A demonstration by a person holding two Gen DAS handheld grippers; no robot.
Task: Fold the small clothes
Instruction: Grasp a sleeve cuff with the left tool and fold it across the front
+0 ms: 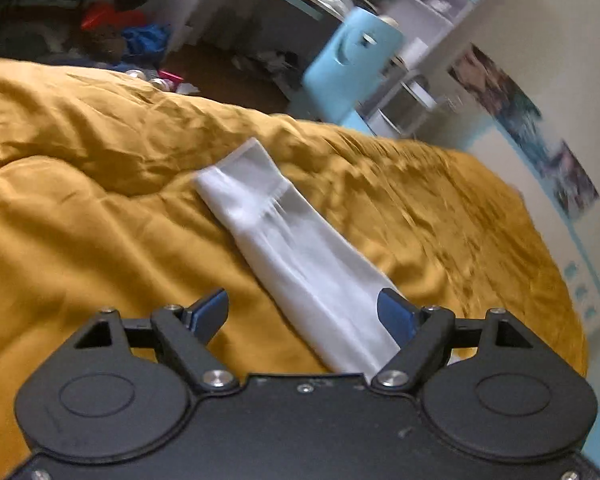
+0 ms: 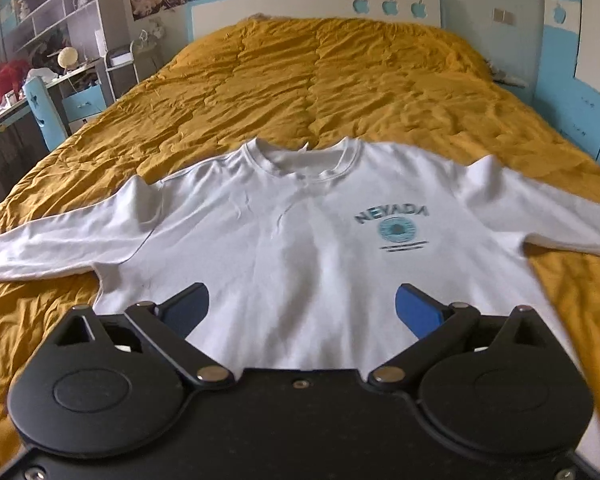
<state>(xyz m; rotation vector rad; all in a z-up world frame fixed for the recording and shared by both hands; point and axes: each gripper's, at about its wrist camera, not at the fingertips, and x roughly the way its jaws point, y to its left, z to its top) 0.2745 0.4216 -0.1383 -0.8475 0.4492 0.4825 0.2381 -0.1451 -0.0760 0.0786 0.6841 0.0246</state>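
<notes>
- A white sweatshirt (image 2: 284,240) is laid flat, front up, on the yellow quilt (image 2: 320,80) of the bed, neck toward the headboard (image 2: 316,6), both sleeves spread out to the sides.
- The left gripper (image 1: 306,312) is held spread wide over one sleeve (image 1: 284,236); the sleeve runs between the fingers (image 1: 210,314) but is not pinched, so nothing is grasped.
- The right gripper (image 2: 302,310) is likewise released, poised above the lower body of the sweatshirt, near the hem; no cloth is gripped.
- The step in hand is judged to be the taking of a sleeve for the first fold. It is best pinched near the cuff (image 1: 240,164), through both layers, with the quilt left out of the grip.
- The sleeve should then be carried low and flat across the chest, so that no crease is dragged in; the body may be pinned by the right gripper meanwhile.
- Only the right view shows the whole garment, its print (image 2: 394,226) and its flat lie.
- Only the left view shows the cuff end close up, and the blue chair (image 1: 352,64) and cluttered floor beyond the bed's edge. That view is blurred.
</notes>
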